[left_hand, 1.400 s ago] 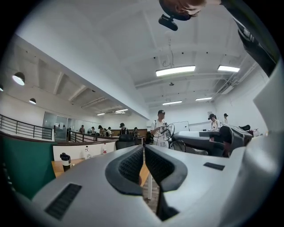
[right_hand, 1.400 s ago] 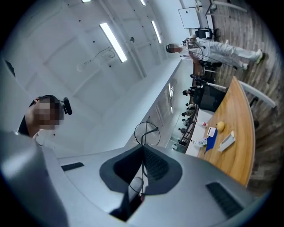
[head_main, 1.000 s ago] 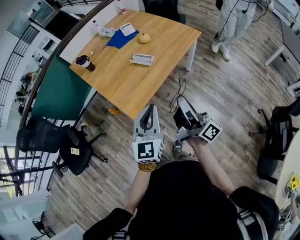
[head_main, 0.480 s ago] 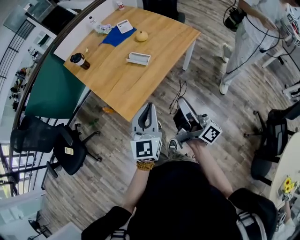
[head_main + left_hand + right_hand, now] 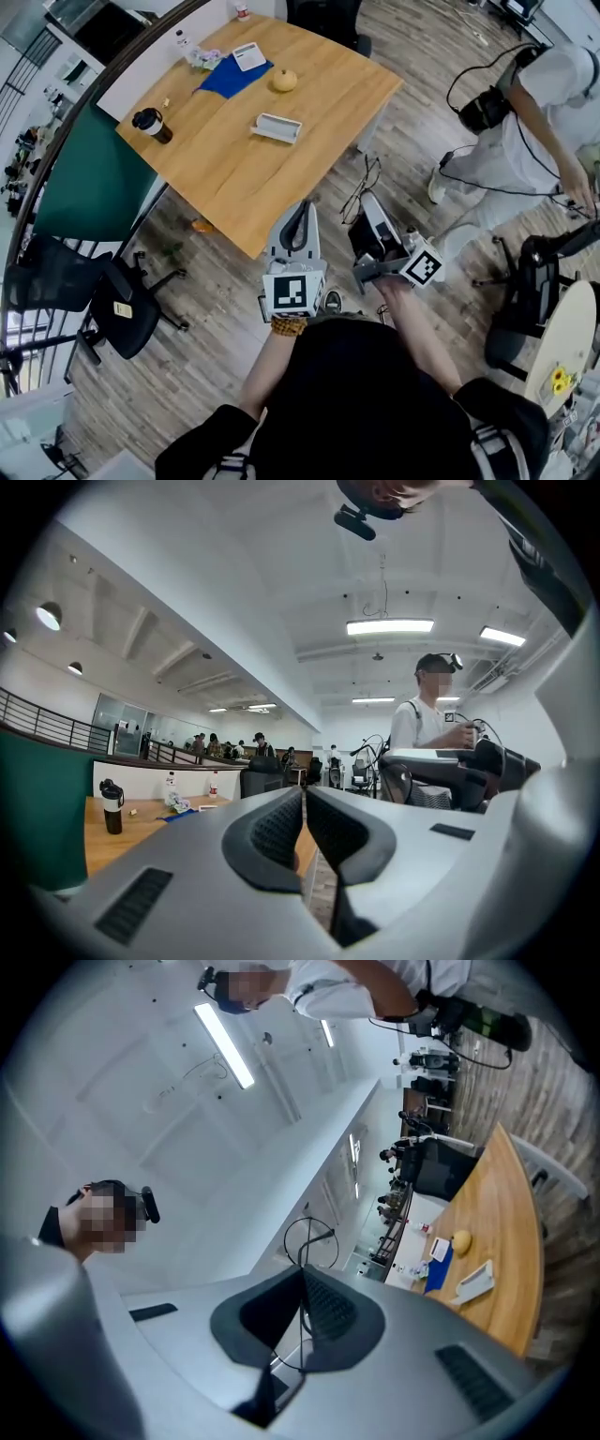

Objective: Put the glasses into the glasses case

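Person wears a black top (image 5: 375,394); sleeves (image 5: 497,436) carry white stripes. Amber bead bracelet (image 5: 289,325) on left wrist. Left gripper (image 5: 298,214) and right gripper (image 5: 368,201): light grey shells, black ribbed pads (image 5: 277,827), each with a white cube (image 5: 293,297) bearing black square markers.

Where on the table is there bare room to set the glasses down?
The table is bare from the glasses case to its near corner. So is the strip between the yellow fruit and the right corner. The far-left edge is crowded: cup, blue cloth, card.
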{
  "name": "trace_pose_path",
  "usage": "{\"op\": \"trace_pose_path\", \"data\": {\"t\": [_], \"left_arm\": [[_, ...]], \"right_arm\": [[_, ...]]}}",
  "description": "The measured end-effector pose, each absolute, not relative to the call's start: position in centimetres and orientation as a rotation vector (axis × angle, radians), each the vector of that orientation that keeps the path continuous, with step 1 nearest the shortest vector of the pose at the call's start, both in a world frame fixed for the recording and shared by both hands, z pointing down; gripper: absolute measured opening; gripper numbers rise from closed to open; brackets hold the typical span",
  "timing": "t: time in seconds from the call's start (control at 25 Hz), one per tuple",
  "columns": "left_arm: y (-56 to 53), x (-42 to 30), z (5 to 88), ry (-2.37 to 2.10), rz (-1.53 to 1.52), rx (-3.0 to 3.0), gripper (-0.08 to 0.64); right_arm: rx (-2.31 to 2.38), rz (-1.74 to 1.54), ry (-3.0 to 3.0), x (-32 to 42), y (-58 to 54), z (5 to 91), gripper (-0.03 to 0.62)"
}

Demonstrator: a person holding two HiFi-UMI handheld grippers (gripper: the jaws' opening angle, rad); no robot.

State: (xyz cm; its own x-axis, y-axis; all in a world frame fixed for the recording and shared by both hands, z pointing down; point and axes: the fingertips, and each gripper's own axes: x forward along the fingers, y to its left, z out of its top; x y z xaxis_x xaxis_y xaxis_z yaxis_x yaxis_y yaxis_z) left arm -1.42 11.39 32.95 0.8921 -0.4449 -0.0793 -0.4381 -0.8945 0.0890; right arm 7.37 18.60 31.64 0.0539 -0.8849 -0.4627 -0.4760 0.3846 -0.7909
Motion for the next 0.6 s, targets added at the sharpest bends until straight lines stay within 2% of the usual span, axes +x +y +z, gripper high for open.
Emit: {"op": "trace_pose_path", "data": {"t": [0.6], "left_arm": [[1.1,1.6,31.2,-0.683,-0.25,2.934,0.031]], "right_arm": [[-1.231,-0.441,1.587,11.3,9.1,28.0,0.014]]}}
